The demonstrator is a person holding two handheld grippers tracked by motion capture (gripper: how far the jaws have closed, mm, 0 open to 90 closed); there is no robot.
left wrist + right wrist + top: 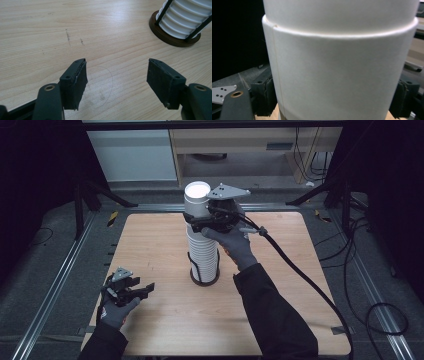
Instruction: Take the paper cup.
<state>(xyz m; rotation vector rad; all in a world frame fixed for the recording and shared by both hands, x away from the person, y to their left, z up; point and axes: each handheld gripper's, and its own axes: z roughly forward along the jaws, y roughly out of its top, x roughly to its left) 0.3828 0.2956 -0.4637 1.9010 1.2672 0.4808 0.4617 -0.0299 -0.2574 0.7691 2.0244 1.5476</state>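
Worktop [165,330] is light wood, with the cup stack [202,245] standing about centre in a wire holder on a round dark base [172,40]. The stack is tall, white paper cups nested upright, and the top cup [196,197] rises above the rest. Right gripper [200,222] is at the upper part of the stack, the person's gloved hand [232,242] behind it. In the right gripper view the jaws sit on either side of the cup wall [337,82], pads at or just off the paper; firm pinch or not, cannot tell from this. Left gripper [147,289] rests low at the near-left of the worktop, well apart from the stack, jaws spread and empty over bare wood, pointing roughly toward the base. Judgement: the step is pulling the top cup(s) off the stack. To do it well, squeeze only enough to grip, since a paper wall will crush or go oval. Grip below a rolled rim [342,31] so the jaws have a ledge. Lift straight up along the stack axis, no tilt, or the wire holder tips. If nested cups drag up together, bring the left gripper in to steady the lower stack.
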